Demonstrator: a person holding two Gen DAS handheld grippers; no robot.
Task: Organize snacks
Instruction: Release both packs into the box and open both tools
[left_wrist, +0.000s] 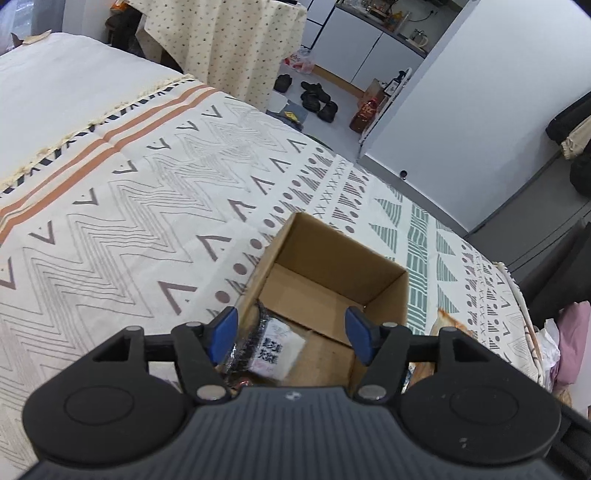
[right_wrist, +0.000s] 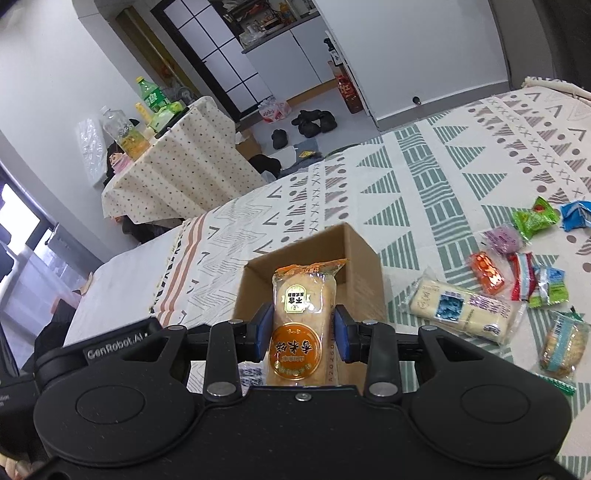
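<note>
An open cardboard box stands on the patterned bedspread; it also shows in the right wrist view. A black and white snack packet lies inside it. My left gripper is open and empty, just above the box's near side. My right gripper is shut on an orange-labelled rice cracker packet and holds it over the box. Loose snacks lie to the right on the bedspread: a long white packet, a red-orange one, a green one.
The bedspread stretches left of the box. Another snack packet lies right of the box. Beyond the bed edge are a draped side table with bottles, shoes on the floor and white cabinets.
</note>
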